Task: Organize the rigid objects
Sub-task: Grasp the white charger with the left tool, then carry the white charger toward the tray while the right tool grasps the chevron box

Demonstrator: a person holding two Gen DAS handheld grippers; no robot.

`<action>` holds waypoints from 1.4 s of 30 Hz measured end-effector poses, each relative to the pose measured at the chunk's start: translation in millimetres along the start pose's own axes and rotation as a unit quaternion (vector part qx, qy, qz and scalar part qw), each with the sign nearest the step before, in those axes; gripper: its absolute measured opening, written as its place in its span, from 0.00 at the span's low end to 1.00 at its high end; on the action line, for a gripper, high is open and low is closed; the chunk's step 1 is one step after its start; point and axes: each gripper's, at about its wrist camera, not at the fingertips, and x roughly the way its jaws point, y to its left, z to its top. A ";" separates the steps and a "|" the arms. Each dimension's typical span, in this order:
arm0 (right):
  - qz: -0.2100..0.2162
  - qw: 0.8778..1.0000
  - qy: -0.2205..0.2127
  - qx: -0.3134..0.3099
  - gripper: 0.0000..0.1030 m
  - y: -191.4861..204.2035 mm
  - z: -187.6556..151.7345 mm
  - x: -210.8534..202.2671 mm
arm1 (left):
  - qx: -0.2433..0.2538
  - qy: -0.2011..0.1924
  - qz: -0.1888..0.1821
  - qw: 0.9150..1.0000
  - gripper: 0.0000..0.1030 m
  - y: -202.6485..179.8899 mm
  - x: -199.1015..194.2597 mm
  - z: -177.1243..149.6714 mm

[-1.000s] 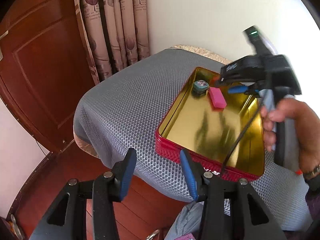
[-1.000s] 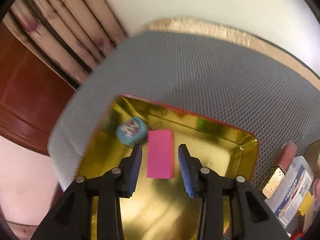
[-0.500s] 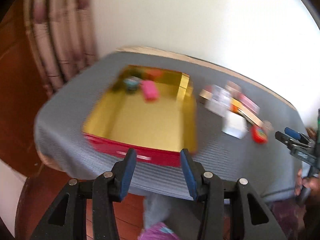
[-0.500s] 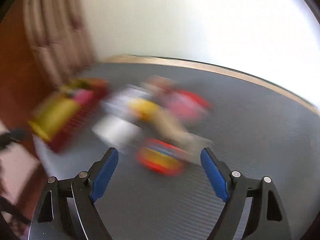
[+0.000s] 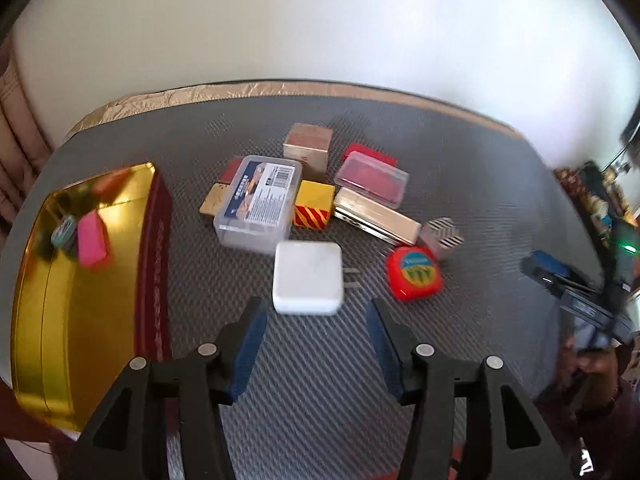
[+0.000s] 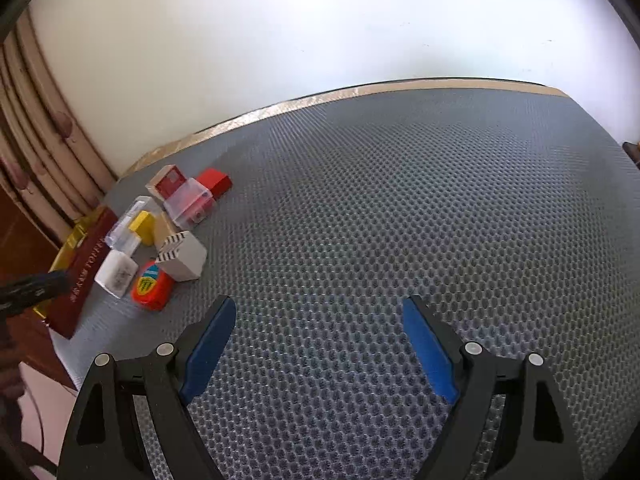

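A red tin with a gold inside [image 5: 60, 320] sits at the table's left and holds a pink block [image 5: 92, 240] and a small teal item [image 5: 64, 230]. My left gripper [image 5: 316, 336] is open, just in front of a white power adapter [image 5: 308, 282]. A red tape measure [image 5: 414, 274], a clear plastic box [image 5: 258, 200], a yellow striped box [image 5: 314, 204] and several other small boxes lie in a cluster beyond. My right gripper [image 6: 320, 344] is open and empty over bare grey mat, with the cluster [image 6: 160, 240] to its left.
The table is covered by a grey honeycomb mat [image 6: 400, 200] and backs onto a white wall. Curtains [image 6: 32, 140] hang at the left. The right gripper also shows at the right edge of the left wrist view [image 5: 576, 292].
The left gripper has swung right from the tin toward the white adapter. The right gripper has pulled away from the pink block in the tin, opened wider, and moved to the right side of the table.
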 end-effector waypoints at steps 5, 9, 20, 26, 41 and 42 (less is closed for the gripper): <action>0.018 1.000 0.002 0.009 0.83 -2.9 3.2 -8.4 | -0.018 0.037 -0.041 0.998 0.52 12.3 25.0 19.4; 0.022 1.000 0.004 0.012 0.83 12.6 4.8 0.1 | -0.012 0.051 -0.053 0.997 0.52 13.9 36.0 27.2; 0.026 1.000 0.012 0.007 0.88 20.6 5.9 4.9 | 0.047 0.085 -0.017 0.995 0.56 7.7 61.1 32.2; 0.028 0.999 0.016 0.005 0.92 25.8 5.3 9.3 | 0.032 0.089 -0.041 0.995 0.57 17.7 69.7 33.8; 0.026 0.999 0.018 -0.004 0.96 35.9 6.0 16.9 | -0.017 0.054 -0.017 0.998 0.55 7.5 55.8 4.6; 0.023 0.999 0.019 -0.012 0.96 39.4 6.0 16.7 | -0.025 0.050 -0.020 0.998 0.55 6.2 51.1 -1.5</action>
